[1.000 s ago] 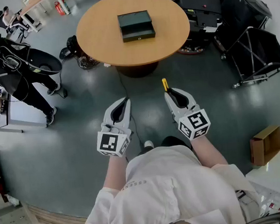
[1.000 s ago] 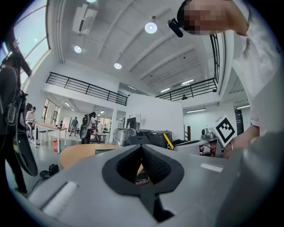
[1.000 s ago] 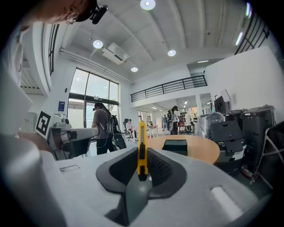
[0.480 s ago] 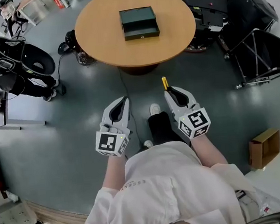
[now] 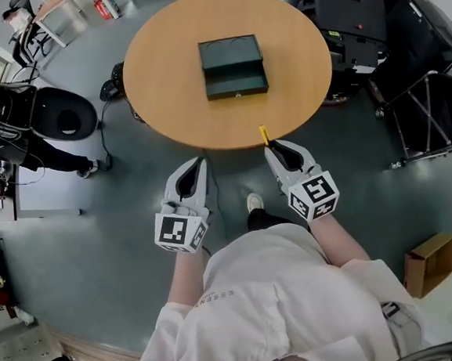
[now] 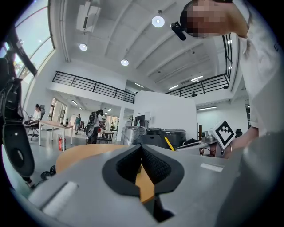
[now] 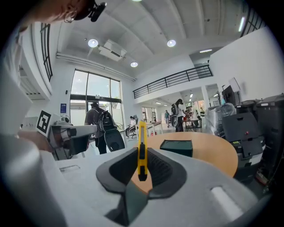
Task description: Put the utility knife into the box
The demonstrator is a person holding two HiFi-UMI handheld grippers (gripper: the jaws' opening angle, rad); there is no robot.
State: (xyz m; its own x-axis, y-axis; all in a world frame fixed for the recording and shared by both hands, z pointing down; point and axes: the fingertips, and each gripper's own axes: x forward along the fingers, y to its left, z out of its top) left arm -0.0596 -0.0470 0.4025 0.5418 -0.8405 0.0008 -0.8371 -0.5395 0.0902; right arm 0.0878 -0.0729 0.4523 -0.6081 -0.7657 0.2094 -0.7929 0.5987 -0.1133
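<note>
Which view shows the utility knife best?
The right gripper view: the yellow utility knife stands upright, clamped in the right claw, close up. The head view shows only its tip past that claw; the left gripper view shows a small yellow sliver far off.

Both arms are out in front of the body, side by side, pointing forward. The left gripper (image 5: 198,163) has its jaws pressed together, nothing between them. The right gripper (image 5: 271,147) is clamped on the yellow utility knife (image 5: 264,135), which pokes past its tips.
</note>
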